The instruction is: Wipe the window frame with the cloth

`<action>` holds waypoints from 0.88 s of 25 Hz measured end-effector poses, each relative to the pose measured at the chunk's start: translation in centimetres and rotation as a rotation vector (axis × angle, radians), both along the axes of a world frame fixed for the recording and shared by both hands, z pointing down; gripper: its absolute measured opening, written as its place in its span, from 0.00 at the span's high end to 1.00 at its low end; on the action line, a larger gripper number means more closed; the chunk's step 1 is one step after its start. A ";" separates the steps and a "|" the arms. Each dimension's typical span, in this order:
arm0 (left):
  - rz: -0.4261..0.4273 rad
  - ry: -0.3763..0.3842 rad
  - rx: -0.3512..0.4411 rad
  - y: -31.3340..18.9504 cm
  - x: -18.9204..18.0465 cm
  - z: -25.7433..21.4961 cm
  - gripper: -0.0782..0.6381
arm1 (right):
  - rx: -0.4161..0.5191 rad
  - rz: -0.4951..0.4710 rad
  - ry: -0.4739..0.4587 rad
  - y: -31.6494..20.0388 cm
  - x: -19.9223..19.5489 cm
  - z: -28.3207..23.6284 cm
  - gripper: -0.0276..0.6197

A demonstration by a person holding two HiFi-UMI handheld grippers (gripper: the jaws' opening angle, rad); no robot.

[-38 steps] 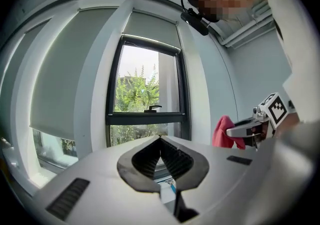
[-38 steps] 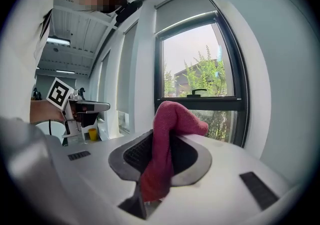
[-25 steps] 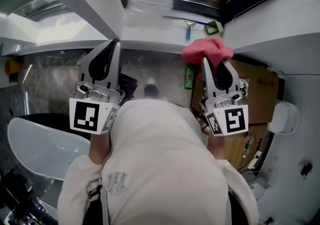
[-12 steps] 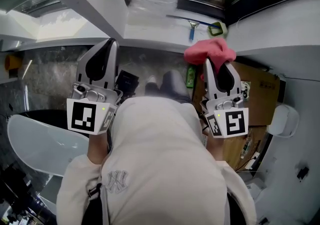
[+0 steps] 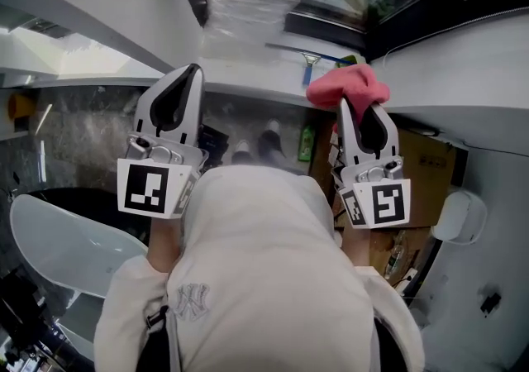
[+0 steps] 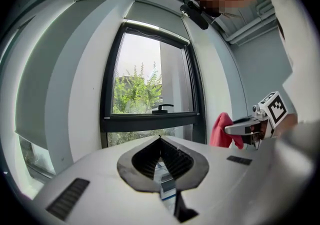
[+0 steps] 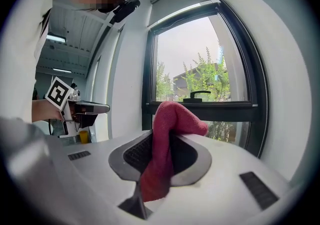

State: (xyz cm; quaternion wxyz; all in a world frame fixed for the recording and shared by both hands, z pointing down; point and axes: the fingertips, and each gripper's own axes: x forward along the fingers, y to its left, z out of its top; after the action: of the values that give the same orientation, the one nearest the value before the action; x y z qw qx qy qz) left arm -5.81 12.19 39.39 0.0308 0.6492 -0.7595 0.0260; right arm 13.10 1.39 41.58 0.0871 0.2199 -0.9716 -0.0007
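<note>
Ahead: black window frame (image 7: 200, 110). My right gripper (image 5: 354, 110) pinches red fabric cloth (image 7: 167, 134); left gripper (image 6: 160, 140) fingers pressed together, empty. Keep cloth flat on frame.

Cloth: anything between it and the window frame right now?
Nothing visible. The cloth, clamped in the right gripper, faces the dark window frame across open air. In the head view a blue-handled tool lies on the sill, just left of the cloth, not in front of it.
</note>
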 end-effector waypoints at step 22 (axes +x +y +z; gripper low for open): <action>-0.030 -0.003 0.031 -9.0 2.3 0.3 0.88 | 0.019 -0.161 0.016 -7.6 -3.3 0.6 0.82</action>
State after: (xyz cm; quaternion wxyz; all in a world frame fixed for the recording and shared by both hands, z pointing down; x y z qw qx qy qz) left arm -3.55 3.18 39.71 0.0199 0.6382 -0.7695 0.0144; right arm 9.81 -6.23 42.20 0.0922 0.1417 -0.9854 -0.0188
